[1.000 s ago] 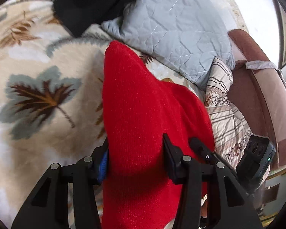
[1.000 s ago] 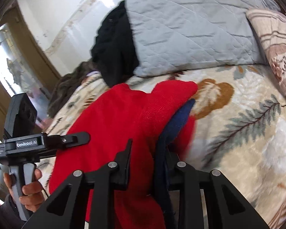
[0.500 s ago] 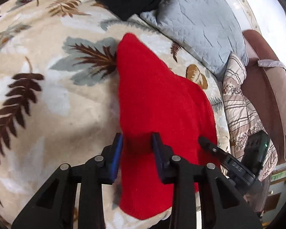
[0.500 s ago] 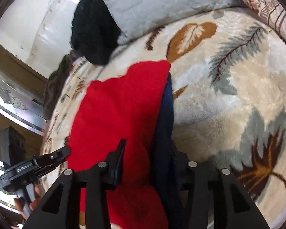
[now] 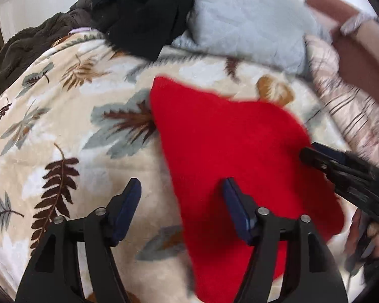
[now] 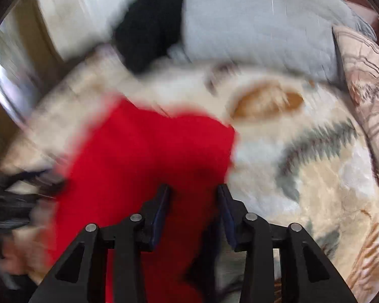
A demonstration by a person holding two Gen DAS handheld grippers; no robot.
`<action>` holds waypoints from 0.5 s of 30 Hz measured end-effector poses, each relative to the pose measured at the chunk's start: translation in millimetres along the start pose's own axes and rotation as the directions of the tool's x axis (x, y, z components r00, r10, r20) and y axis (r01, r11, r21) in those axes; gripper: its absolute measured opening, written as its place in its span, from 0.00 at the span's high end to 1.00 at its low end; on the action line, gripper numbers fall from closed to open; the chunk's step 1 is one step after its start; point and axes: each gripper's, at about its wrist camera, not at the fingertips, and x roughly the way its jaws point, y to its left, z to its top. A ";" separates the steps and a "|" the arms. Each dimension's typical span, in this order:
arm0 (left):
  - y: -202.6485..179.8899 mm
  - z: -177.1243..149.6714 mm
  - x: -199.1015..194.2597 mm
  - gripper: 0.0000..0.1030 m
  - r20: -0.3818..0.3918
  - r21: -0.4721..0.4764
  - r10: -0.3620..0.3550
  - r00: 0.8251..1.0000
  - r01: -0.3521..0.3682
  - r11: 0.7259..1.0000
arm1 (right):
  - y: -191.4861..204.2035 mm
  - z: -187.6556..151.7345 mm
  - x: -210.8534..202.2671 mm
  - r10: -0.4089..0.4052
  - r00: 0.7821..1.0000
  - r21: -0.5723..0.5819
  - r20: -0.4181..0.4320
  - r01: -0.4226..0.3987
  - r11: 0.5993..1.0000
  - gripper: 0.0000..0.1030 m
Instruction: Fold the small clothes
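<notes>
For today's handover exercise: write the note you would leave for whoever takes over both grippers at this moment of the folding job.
Left gripper: jaws opening, pads clear of the cloth, straddling the left edge of the red garment.
Right gripper: open over the garment's right edge, not pinching it as far as the blurred view shows.
The garment lies spread on the leaf-patterned blanket, below the grey pillow.
Done: garment laid down and released.
Left: make the folds; none is visible yet.
</notes>
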 end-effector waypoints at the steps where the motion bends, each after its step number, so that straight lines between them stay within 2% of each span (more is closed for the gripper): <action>1: 2.3 -4.3 2.0 0.20 0.011 -0.015 -0.018 1.000 0.019 1.000 | -3.9 -1.6 4.4 0.000 1.000 0.011 0.011 0.000 1.000 0.53; 2: 8.8 -7.0 3.5 0.19 0.023 -0.046 -0.039 0.999 0.040 0.998 | -7.4 -0.1 0.5 0.008 0.999 0.033 0.042 -0.010 0.999 0.48; 4: 15.4 -6.2 2.3 0.19 0.016 -0.075 -0.076 0.997 0.077 0.994 | -7.0 4.1 -8.1 0.007 0.999 0.031 0.047 -0.008 0.999 0.51; 6: 21.7 -4.0 -1.0 0.20 0.019 -0.089 -0.092 0.996 0.094 0.992 | -1.7 2.7 -26.7 -0.030 0.997 -0.020 0.070 0.031 0.999 0.50; 7: 22.6 -4.9 -3.3 0.20 0.031 -0.096 -0.093 0.995 0.096 0.991 | 2.2 -1.2 -36.7 -0.035 0.996 -0.045 0.087 0.039 0.998 0.46; 8: 24.3 -6.3 -4.5 0.20 0.042 -0.102 -0.093 0.995 0.096 0.990 | 4.7 -4.6 -45.0 -0.033 0.994 -0.071 0.100 0.040 0.997 0.47; 10: 24.9 -8.1 -3.8 0.20 0.041 -0.103 -0.093 0.995 0.097 0.990 | 7.2 -14.0 -49.1 -0.011 0.996 -0.109 0.089 0.021 0.994 0.43; 13: 24.3 -8.3 -3.3 0.18 0.041 -0.099 -0.092 0.995 0.095 0.990 | 9.9 -32.9 -30.7 -0.079 0.997 -0.155 0.003 0.079 0.985 0.42; 15: 22.0 -9.4 -3.5 0.18 0.040 -0.084 -0.089 0.995 0.092 0.992 | 7.5 -37.8 -31.0 -0.081 0.996 -0.144 0.026 0.084 0.986 0.42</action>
